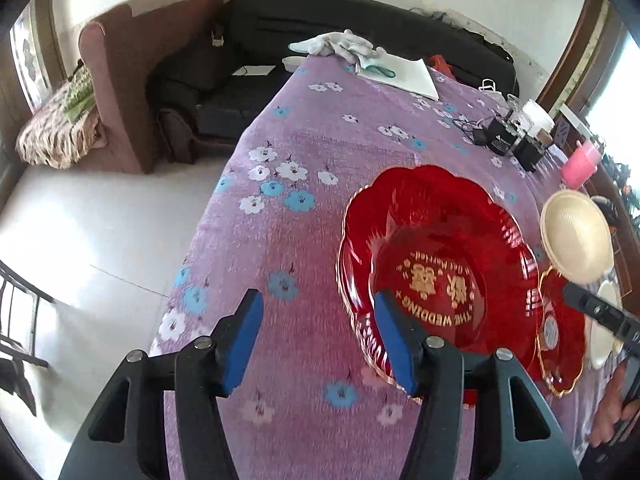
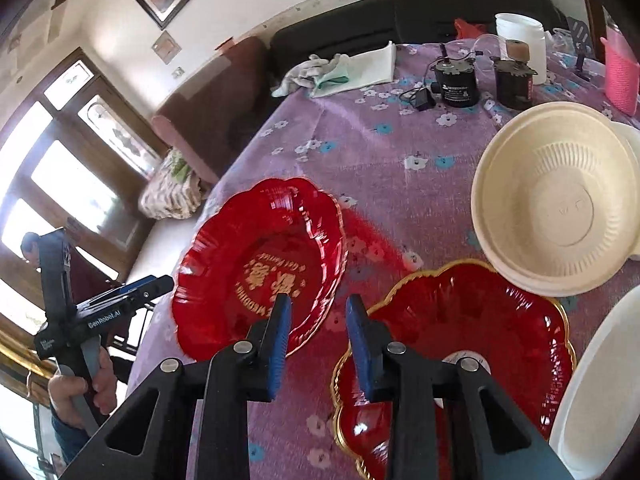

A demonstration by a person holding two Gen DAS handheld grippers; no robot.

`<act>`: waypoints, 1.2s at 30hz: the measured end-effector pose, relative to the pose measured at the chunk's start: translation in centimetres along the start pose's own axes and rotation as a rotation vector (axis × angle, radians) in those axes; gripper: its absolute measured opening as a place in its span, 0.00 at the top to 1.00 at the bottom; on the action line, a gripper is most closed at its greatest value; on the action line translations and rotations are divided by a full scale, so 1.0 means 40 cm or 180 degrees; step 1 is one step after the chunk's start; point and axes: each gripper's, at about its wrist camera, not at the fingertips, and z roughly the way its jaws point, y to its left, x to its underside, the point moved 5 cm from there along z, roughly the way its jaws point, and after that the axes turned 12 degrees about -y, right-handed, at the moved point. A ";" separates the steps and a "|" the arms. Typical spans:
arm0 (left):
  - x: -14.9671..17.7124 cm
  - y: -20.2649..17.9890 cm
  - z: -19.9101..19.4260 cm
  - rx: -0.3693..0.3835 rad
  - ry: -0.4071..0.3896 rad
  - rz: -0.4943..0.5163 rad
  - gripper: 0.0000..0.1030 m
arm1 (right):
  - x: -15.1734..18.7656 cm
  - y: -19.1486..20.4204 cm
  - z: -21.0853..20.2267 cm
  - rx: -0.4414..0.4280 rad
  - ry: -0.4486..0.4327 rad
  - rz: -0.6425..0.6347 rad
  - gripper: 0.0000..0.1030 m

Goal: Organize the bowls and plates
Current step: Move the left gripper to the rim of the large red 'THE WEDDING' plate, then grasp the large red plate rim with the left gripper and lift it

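Observation:
A big red scalloped plate (image 1: 436, 264) with gold lettering lies on the purple flowered tablecloth (image 1: 320, 128). My left gripper (image 1: 320, 340) hovers at its near left rim, open, with only cloth between the blue pads. In the right wrist view the same plate (image 2: 260, 264) lies left of a smaller gold-rimmed red plate (image 2: 472, 320). My right gripper (image 2: 320, 344) hangs over the strip of cloth between them, jaws narrow but open and holding nothing. A cream ribbed bowl (image 2: 560, 200) overlaps the smaller plate's far edge. A white dish (image 2: 600, 392) sits at the right edge.
Two black motors (image 2: 456, 84), a white jar (image 2: 520, 36), a pink basket (image 2: 620, 72), paper and gloves (image 2: 352, 68) crowd the table's far end. The table's left edge (image 1: 208, 216) drops to the floor. A dark sofa (image 1: 320, 16) stands behind. A hand holds the left gripper (image 2: 120, 300).

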 end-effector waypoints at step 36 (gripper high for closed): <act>0.074 -0.020 -0.049 0.0052 -0.0090 0.0140 0.86 | 0.075 0.026 0.040 -0.0093 0.0157 0.0114 0.91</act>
